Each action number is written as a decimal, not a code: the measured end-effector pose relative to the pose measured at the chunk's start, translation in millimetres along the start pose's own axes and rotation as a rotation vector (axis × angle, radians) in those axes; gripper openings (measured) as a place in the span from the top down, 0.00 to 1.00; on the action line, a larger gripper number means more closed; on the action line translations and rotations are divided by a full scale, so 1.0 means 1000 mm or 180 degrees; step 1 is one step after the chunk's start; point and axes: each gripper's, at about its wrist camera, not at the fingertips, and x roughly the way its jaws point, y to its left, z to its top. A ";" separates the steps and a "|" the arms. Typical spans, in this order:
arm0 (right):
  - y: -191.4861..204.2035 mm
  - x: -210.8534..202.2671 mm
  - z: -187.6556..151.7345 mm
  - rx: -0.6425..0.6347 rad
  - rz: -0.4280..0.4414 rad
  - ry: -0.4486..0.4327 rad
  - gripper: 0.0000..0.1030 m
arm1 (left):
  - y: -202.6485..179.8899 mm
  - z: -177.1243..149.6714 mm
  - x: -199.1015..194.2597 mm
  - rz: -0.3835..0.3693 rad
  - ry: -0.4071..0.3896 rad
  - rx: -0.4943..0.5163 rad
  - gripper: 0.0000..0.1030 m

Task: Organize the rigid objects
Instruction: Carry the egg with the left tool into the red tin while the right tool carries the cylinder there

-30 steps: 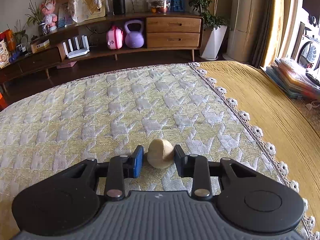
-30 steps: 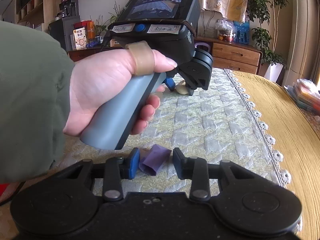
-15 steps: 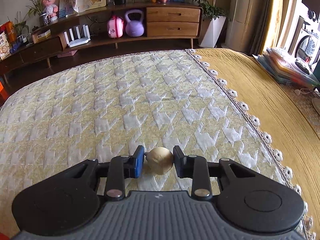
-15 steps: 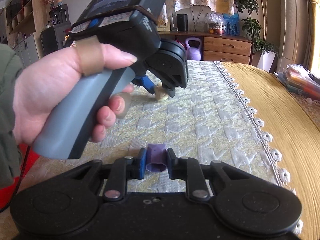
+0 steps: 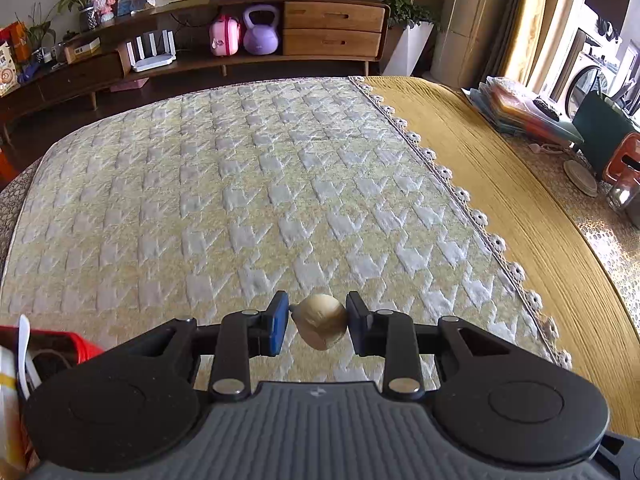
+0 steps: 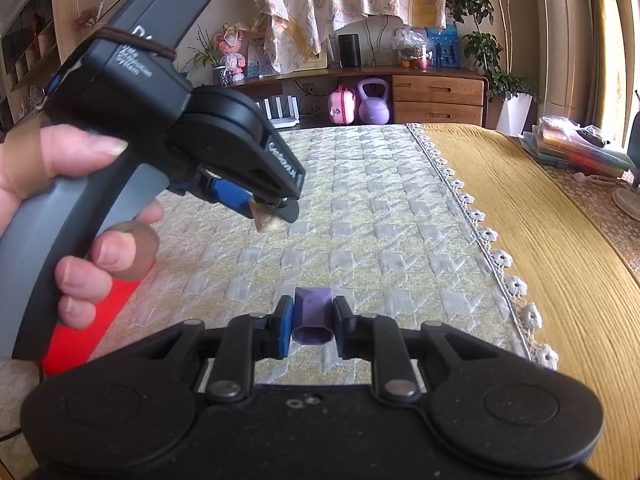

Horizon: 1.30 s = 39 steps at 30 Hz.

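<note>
My left gripper [image 5: 318, 326] is shut on a small beige rounded piece [image 5: 320, 326] and holds it above the pale patterned bedspread [image 5: 240, 184]. From the right wrist view the same left gripper [image 6: 272, 212] hangs in the air at upper left, held by a hand [image 6: 72, 224], with the beige piece [image 6: 266, 222] poking out below its pads. My right gripper [image 6: 313, 322] is shut on a purple faceted block [image 6: 313, 312], lifted off the bedspread [image 6: 360, 208].
A red container [image 5: 48, 356] with packets sits at the lower left, also seen as a red shape [image 6: 88, 320]. A mustard cloth [image 5: 500, 184] covers the right side past a lace edge. Stacked folders [image 5: 520, 108], a plate and a cabinet [image 5: 332, 32] lie beyond.
Both grippers have lifted off the bedspread and pulled back toward the near left. The right gripper closed on the purple block and raised it. The left kept the beige piece.
</note>
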 end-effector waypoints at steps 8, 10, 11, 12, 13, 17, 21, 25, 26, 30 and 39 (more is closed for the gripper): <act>0.021 -0.040 -0.006 -0.0028 0.0062 -0.0092 0.80 | 0.015 -0.037 -0.055 -0.0006 -0.0010 -0.0075 0.70; 0.027 -0.049 -0.006 -0.0029 0.0091 -0.0112 0.80 | 0.020 -0.045 -0.068 0.0004 -0.0028 -0.0084 0.70; 0.030 -0.052 -0.007 -0.0032 0.0099 -0.0123 0.80 | 0.023 -0.049 -0.074 0.0014 -0.0039 -0.0084 0.70; 0.033 -0.057 -0.008 -0.0043 0.0106 -0.0139 0.80 | 0.026 -0.054 -0.080 0.0013 -0.0053 -0.0094 0.70; 0.036 -0.061 -0.009 -0.0056 0.0114 -0.0150 0.80 | 0.029 -0.059 -0.086 0.0003 -0.0060 -0.0108 0.70; 0.048 -0.072 -0.010 -0.0109 0.0144 -0.0172 0.80 | 0.043 -0.074 -0.105 -0.0015 -0.0080 -0.0198 0.70; 0.061 -0.079 -0.010 -0.0145 0.0197 -0.0184 0.80 | 0.059 -0.086 -0.122 -0.0019 -0.0120 -0.0267 0.70; 0.076 -0.083 -0.009 -0.0239 0.0242 -0.0199 0.80 | 0.078 -0.095 -0.138 0.0015 -0.0159 -0.0325 0.70; 0.079 -0.084 -0.008 -0.0255 0.0254 -0.0195 0.80 | 0.084 -0.097 -0.140 0.0025 -0.0162 -0.0351 0.70; 0.096 -0.082 -0.006 -0.0338 0.0324 -0.0182 0.80 | 0.110 -0.105 -0.151 0.0068 -0.0185 -0.0460 0.70; 0.133 -0.069 -0.002 -0.0562 0.0473 -0.0106 0.80 | 0.163 -0.117 -0.165 0.0199 -0.0224 -0.0657 0.70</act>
